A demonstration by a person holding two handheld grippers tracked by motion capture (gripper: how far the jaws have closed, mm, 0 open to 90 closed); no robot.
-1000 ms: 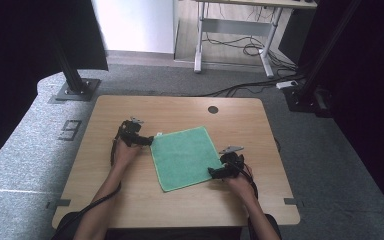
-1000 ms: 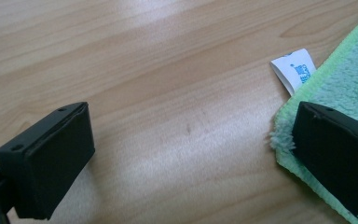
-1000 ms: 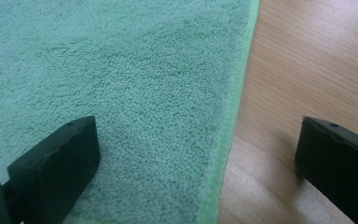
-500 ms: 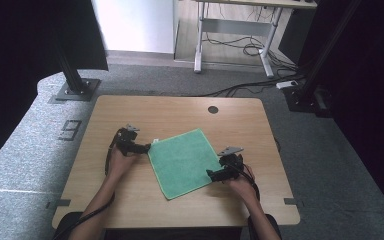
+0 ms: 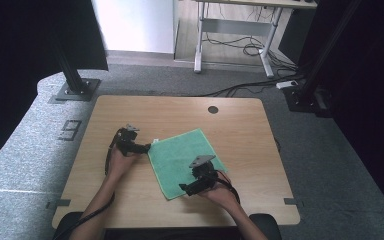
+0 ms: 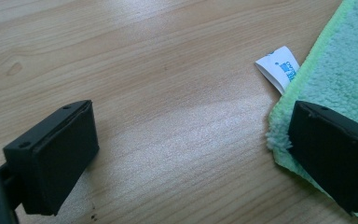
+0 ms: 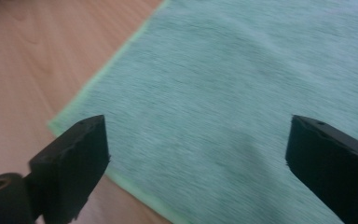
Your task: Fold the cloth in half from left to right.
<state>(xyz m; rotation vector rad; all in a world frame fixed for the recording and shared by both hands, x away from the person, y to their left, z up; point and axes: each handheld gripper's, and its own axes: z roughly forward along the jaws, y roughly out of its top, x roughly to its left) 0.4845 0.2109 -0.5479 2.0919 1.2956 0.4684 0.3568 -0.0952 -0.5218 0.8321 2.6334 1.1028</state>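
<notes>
Green fleecy towel [image 5: 186, 160] lies flat mid-table [image 5: 240, 125], white tag [image 6: 278, 68] poking out its corner. Left gripper [image 5: 142, 148] gapes wide at that corner; right gripper [image 5: 190, 189] spread empty over the near edge.

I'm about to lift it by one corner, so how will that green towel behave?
The green towel lies flat and looks plush, so it would probably droop limply rather than hold shape. It seems thin, likely light. Pushed across the wooden table, it may bunch up instead of sliding whole.
</notes>
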